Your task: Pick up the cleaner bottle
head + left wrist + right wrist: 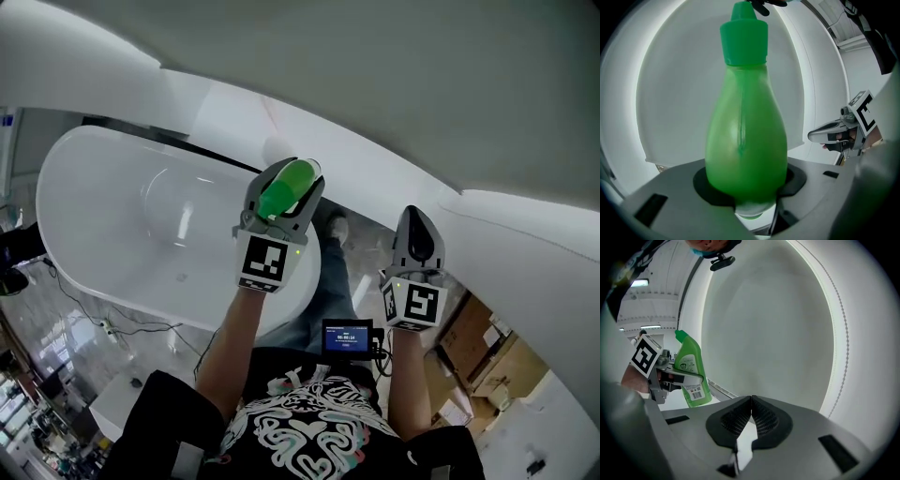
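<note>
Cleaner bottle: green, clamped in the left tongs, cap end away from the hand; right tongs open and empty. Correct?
One slip: the right tongs are shut, not open. The right gripper view shows their pads meeting with nothing between them. The rest stands: the green cleaner bottle is clamped in the left tongs, cap end away from the hand.

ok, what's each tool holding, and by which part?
Left tool clamps the green cleaner bottle around the wide part of its body. Right tool is shut, holding nothing.
</note>
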Demonstrator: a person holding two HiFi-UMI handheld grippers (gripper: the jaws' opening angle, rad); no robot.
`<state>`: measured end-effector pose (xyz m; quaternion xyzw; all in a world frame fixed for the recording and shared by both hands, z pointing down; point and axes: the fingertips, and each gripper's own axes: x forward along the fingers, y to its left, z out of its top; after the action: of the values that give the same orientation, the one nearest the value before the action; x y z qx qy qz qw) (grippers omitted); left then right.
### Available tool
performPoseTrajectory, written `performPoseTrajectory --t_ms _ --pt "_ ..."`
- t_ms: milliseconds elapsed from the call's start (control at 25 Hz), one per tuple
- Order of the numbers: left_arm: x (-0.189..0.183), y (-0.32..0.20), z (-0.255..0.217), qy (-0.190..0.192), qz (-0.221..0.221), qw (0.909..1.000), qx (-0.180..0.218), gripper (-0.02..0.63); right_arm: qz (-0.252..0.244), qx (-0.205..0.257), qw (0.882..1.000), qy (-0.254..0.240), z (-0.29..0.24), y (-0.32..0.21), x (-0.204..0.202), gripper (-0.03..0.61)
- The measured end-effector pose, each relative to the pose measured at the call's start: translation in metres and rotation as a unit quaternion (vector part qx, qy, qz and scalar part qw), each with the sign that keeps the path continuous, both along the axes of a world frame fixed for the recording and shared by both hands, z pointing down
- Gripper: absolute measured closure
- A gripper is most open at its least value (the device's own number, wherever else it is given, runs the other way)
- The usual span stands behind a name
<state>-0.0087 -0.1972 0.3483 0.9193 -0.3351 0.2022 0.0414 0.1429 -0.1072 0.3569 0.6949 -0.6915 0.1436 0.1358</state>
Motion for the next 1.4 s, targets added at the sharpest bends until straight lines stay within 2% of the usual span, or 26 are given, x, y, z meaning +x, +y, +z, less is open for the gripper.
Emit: performPoseTrajectory --t_ms 400,840,1400 --pt "-0.013 0.016 -0.048 -0.001 0.009 1.0000 0.004 0.410 0.026 0.031 0.999 0.009 -0.055 0.020 -0.001 0.552" --pt "-0.024 0.042 -0.108 0.016 0.026 0.9994 0.016 0.410 0.026 0.062 0.998 0.022 -0.109 0.044 -0.013 0.552" --pt "-0.027 0.082 -0.169 0.025 0.020 0.9995 0.006 0.410 0.029 0.102 0.994 0.029 -0.168 0.081 -0.020 0.552"
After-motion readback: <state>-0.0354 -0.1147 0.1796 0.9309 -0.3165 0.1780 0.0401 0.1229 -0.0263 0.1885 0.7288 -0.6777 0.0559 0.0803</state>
